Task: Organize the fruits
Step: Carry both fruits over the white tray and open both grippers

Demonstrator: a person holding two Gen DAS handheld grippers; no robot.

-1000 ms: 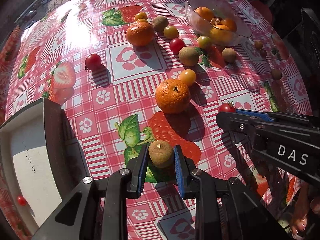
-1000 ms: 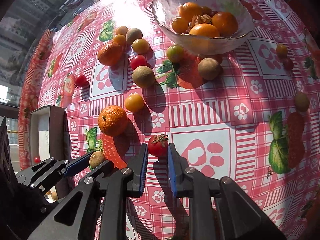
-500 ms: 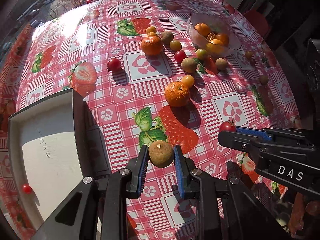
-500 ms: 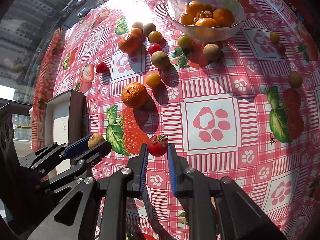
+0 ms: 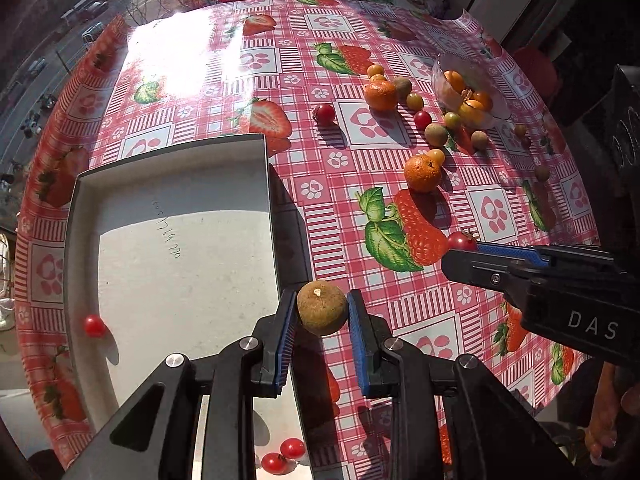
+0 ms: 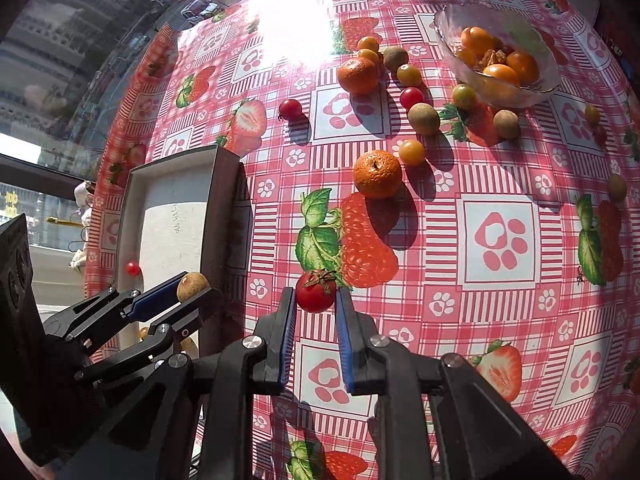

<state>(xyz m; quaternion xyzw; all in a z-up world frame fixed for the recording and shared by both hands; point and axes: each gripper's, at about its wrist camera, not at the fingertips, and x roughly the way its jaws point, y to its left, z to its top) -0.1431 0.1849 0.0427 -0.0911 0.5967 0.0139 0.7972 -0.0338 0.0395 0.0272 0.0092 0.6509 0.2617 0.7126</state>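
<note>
The left tongs [image 5: 322, 314] pinch a brown kiwi [image 5: 322, 308] right over the near wall of the white tray [image 5: 172, 240], so an early release could bounce it onto the counter [image 5: 400, 152]. The right tongs [image 6: 316, 296], beside that tray, clamp a cherry tomato [image 6: 316, 290] that may bruise. Only the left view shows two tomatoes [image 5: 284, 456] at the tray's near end.

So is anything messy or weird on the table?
Yes. Lots of fruit lies scattered on the tablecloth beside the glass bowl instead of in it: two oranges, cherry tomatoes and small brown fruits. Nothing looks squashed or spilled.
</note>
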